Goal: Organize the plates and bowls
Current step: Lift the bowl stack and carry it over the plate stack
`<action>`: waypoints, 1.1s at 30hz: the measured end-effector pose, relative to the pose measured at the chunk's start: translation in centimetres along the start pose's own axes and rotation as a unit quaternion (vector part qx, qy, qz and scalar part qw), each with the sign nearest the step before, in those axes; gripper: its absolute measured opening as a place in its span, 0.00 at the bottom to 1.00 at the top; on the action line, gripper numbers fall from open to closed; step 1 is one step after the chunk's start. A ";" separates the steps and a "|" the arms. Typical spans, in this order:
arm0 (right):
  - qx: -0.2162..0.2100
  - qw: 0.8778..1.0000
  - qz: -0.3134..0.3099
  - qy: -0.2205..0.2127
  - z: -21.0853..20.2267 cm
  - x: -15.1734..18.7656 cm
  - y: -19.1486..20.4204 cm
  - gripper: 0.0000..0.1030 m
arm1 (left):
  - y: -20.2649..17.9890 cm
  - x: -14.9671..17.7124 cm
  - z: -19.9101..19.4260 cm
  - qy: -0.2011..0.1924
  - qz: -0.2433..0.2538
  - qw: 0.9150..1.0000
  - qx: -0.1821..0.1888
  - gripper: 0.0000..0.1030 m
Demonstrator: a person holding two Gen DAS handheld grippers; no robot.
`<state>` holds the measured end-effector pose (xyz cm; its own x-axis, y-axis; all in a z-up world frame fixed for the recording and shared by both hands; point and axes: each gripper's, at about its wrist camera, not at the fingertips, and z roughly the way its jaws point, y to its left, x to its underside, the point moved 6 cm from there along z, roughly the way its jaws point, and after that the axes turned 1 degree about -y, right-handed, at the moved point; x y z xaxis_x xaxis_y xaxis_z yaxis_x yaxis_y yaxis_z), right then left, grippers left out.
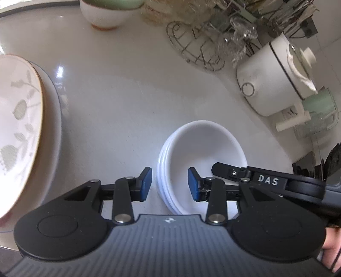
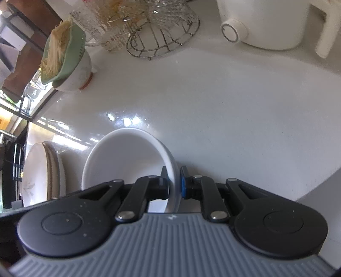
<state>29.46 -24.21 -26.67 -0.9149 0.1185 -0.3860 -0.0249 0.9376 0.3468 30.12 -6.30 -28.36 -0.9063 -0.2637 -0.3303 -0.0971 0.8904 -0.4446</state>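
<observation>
Glossy white counter (image 1: 119, 102). At the far edge, a wire rack (image 1: 195, 48) with glassware, a white cooker (image 1: 275, 85) far right, a pale green cup (image 1: 319, 106) beside it, and a green-lined bowl (image 1: 106, 12) far left. Floral plate (image 1: 19, 127) close on the left, atop what may be more plates, blurred. Nested white bowls (image 1: 202, 157) near centre, plain and glossy. Left tool (image 1: 170, 184) open, astride the stack's near-left rim, not touching. Right tool (image 2: 173, 183) clamped on the right rim of the white bowls.
</observation>
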 end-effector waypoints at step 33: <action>-0.050 0.998 -0.025 -0.028 -9.1 0.1 7.0 0.14 | -0.5 -1.1 -11.8 -0.004 0.026 1.000 0.000 0.23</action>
<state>25.46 -20.60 -16.48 -0.8878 0.0939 -0.4506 -0.1115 0.9059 0.4085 26.28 -2.04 -17.96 -0.9072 -0.2195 -0.3589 -0.0496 0.9030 -0.4268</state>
